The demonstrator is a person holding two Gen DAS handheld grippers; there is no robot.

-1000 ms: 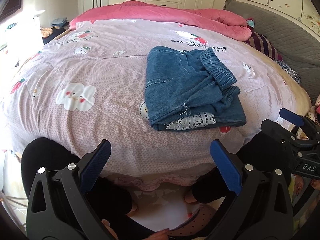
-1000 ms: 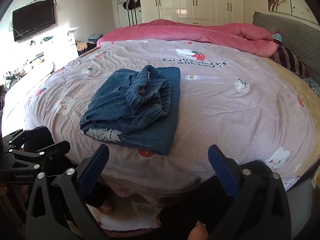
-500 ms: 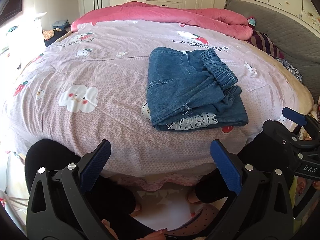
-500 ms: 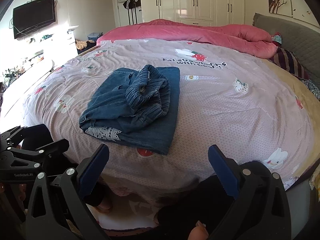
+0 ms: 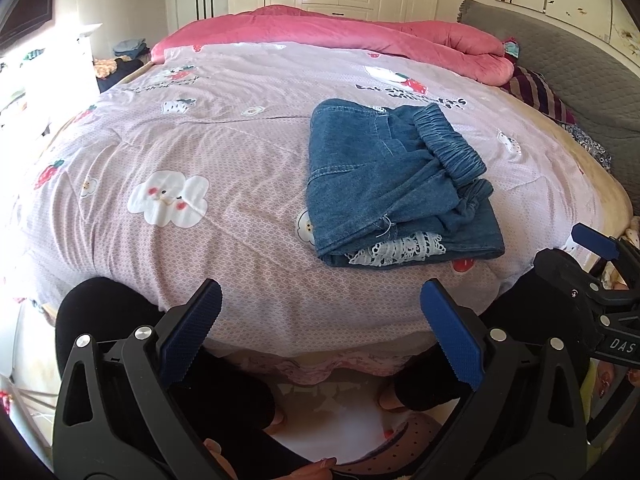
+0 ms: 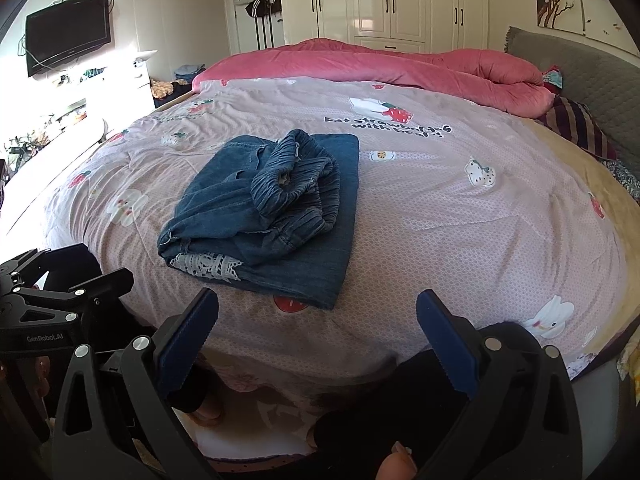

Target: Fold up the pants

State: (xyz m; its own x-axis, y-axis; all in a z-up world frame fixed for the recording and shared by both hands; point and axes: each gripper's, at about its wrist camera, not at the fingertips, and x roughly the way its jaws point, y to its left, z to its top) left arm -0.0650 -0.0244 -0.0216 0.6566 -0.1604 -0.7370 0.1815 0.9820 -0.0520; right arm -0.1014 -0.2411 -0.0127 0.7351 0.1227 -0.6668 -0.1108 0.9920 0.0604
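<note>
From the left wrist view, the left gripper (image 5: 320, 320) hangs spread wide with nothing between its blue-padded black fingers (image 5: 192, 326), just off the near edge of the bed with the pale pink cartoon-printed quilt (image 5: 208, 148). The folded blue denim pants (image 5: 392, 176) lie on the quilt near that near edge, toward its right side, the gathered elastic waistband bunched on top and a strip of white lace trim (image 5: 396, 249) showing at the near end of the stack. The rolled pink velvet comforter (image 5: 360, 36) runs along the far edge. The right gripper (image 5: 600, 280) shows at the right margin, off the bed. Against the frames a second and half a second ago, the pants lie where they did and both claws keep the same wide spread; the view has only shifted slightly. From the right wrist view, the right gripper (image 6: 316, 320) is likewise wide apart and empty, clear of the near edge, with the denim pants (image 6: 272, 208) ahead and left of centre, untouched by either tool. The left gripper (image 6: 60, 304) sits at the left margin, below the quilt's edge (image 6: 460, 220). A person's dark-trousered legs stand against the bed below.
</note>
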